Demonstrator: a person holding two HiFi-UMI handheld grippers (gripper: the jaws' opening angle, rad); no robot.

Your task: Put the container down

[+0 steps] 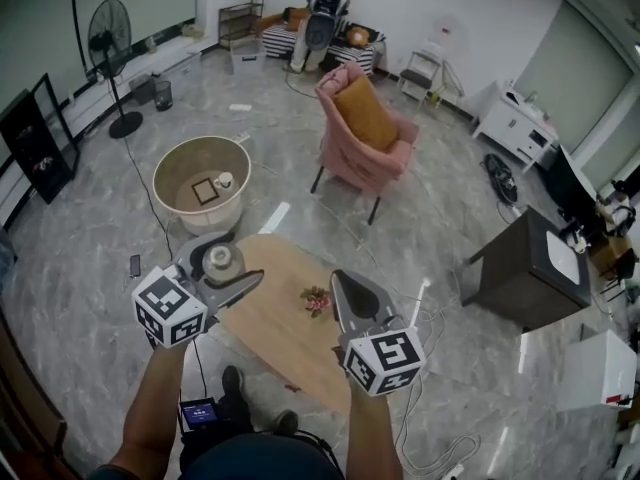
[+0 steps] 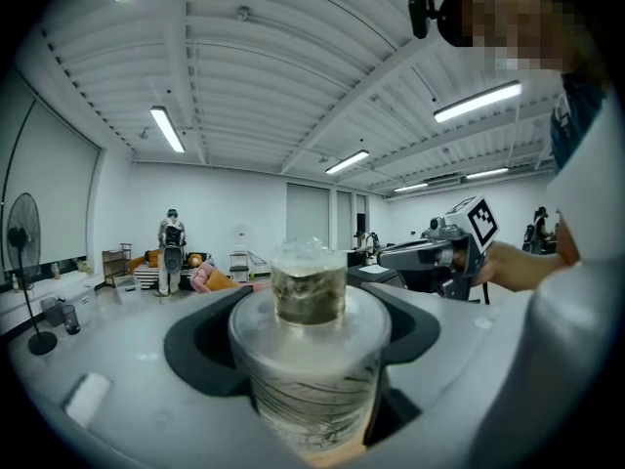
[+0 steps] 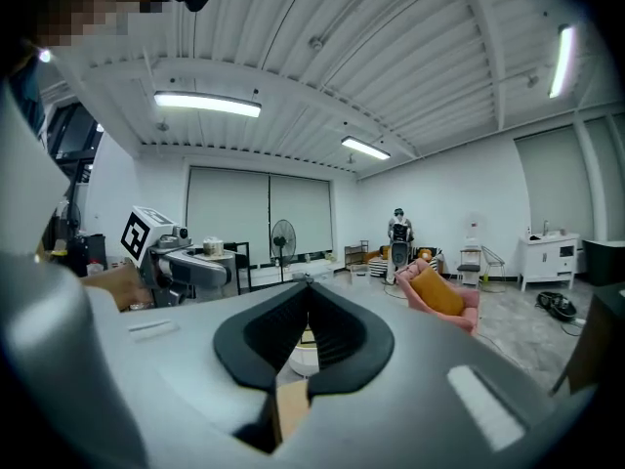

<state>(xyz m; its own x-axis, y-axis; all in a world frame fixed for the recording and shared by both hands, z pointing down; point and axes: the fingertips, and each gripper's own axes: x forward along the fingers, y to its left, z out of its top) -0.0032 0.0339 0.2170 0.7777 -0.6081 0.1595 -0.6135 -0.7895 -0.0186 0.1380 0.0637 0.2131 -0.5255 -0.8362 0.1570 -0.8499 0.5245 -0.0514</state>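
Left gripper view: jaws clamped on the sides of a clear lidded container (image 2: 308,345), upright at centre frame. Head view: left gripper (image 1: 230,266) sits at the upper-left edge of the oval wooden table (image 1: 270,333); I can't tell whether the container's base touches it. Right gripper (image 3: 308,286) has its jaws closed tip to tip with nothing between them, and is at lower centre of the head view. Judgement: placement not done yet. Next: lower straight onto bare wood, clear of the small flower sprig (image 1: 316,300), then release.
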